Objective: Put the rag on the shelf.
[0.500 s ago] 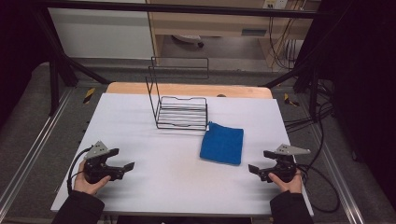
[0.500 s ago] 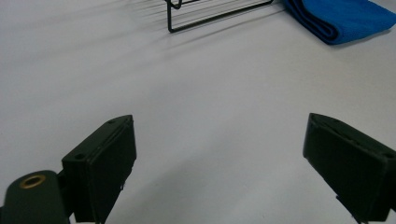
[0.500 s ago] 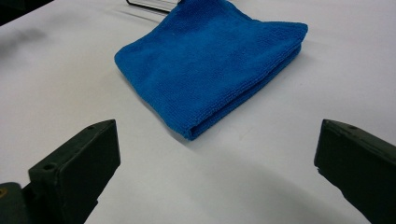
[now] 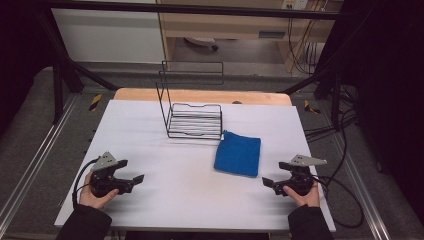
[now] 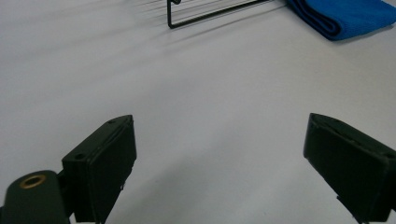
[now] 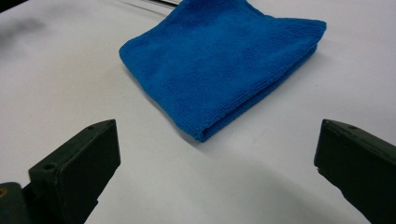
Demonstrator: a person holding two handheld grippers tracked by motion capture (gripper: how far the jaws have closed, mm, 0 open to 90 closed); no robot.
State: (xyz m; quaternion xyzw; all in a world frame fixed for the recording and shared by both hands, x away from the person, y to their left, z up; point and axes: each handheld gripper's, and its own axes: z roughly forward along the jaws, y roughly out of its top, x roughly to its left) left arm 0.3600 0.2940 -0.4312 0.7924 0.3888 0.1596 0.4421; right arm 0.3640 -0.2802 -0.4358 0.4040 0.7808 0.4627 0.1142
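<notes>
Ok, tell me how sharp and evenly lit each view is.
High view: white table brightly lit, surroundings dark, image a little soft. Left gripper view: the near jaws are blurred, the wire rack streaked, and soft shadow bands cross the table. Right gripper view: the blue cloth is sharp with visible weave, the jaws soft.

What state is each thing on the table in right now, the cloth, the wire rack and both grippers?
Blue cloth: folded, lying flat on the table, next to the rack's near right corner, untouched.
Wire rack: standing upright on the table, nothing in it.
Left gripper: jaws open, nothing between them, held low over the table.
Right gripper: jaws open, nothing between them, pointing toward the cloth.
White table: bare between the two grippers.
</notes>
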